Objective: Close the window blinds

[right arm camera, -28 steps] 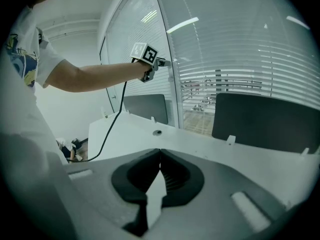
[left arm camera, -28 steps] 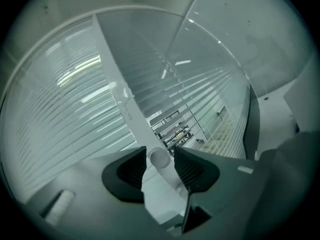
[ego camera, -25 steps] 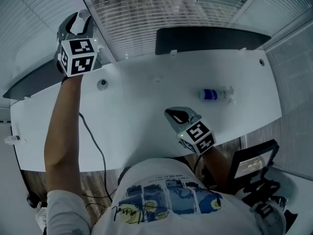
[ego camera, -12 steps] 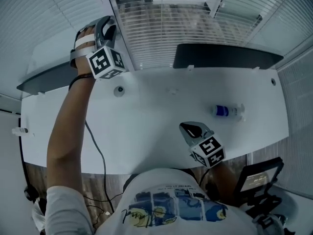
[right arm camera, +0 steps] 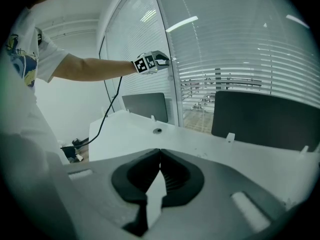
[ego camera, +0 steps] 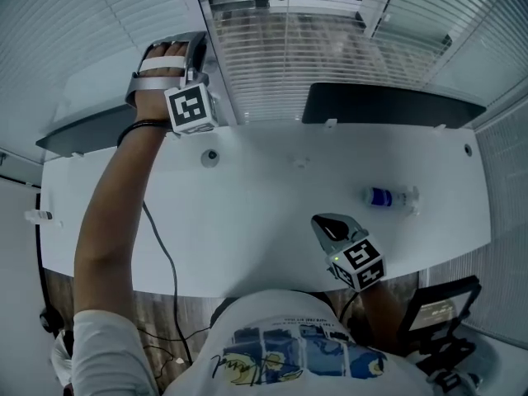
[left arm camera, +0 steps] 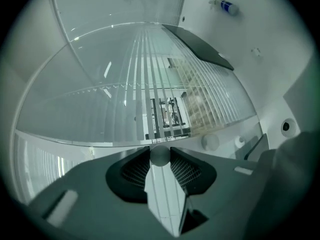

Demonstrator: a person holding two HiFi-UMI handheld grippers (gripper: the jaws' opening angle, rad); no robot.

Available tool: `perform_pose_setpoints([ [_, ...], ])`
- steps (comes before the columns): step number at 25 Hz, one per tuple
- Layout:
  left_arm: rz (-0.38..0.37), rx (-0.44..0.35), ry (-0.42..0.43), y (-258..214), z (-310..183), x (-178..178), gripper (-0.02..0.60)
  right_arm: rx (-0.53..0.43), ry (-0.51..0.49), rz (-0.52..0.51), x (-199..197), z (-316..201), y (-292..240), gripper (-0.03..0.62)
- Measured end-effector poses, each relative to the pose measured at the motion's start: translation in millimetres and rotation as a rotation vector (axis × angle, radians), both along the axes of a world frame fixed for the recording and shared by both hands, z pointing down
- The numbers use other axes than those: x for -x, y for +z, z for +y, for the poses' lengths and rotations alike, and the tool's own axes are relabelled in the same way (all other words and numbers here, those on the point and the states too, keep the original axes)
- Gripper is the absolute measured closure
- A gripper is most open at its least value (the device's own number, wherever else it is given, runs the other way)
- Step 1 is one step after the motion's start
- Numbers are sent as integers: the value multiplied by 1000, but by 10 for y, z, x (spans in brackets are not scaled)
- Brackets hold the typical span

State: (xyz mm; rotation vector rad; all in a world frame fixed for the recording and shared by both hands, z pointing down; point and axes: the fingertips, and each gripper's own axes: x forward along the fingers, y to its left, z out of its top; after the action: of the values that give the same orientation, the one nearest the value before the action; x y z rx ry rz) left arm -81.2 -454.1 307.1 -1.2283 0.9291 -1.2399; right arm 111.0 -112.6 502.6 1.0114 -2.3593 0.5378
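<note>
— Glass walls with blinds run along the far side of the white worktop. Where's the work?
— Far left, at the frame. The left tool is held out level and its jaws have just been closing. A small round knob sits between the tips, with the pads touching both sides. The centre slats are part open, so you can see through them.
— What could spoil it?
— The grip is only at the very tips, on a smooth ball. I'd guess a turn could slip off it and leave the slats short of shut. Turned the wrong way, they'd open wider.
— And the right tool?
— Jaws together, empty, hanging over the near edge, well apart from the window.
— Anything in the way?
— Not really. Dark panels stand on the far edge, a bottle lies to the right, a grommet sits under the arm, and a cable runs off the near left. None is near the knob.
</note>
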Motion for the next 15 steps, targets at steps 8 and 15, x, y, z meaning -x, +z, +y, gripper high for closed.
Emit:
perform_pose_setpoints([
  [8,195,53,-5,-54,28,-71,453,-2,-6,-4,22,-4,-16,591],
  [15,538,86,-62,-137,30,-29,454,-3,-6,-3,22,-17,-14,591],
])
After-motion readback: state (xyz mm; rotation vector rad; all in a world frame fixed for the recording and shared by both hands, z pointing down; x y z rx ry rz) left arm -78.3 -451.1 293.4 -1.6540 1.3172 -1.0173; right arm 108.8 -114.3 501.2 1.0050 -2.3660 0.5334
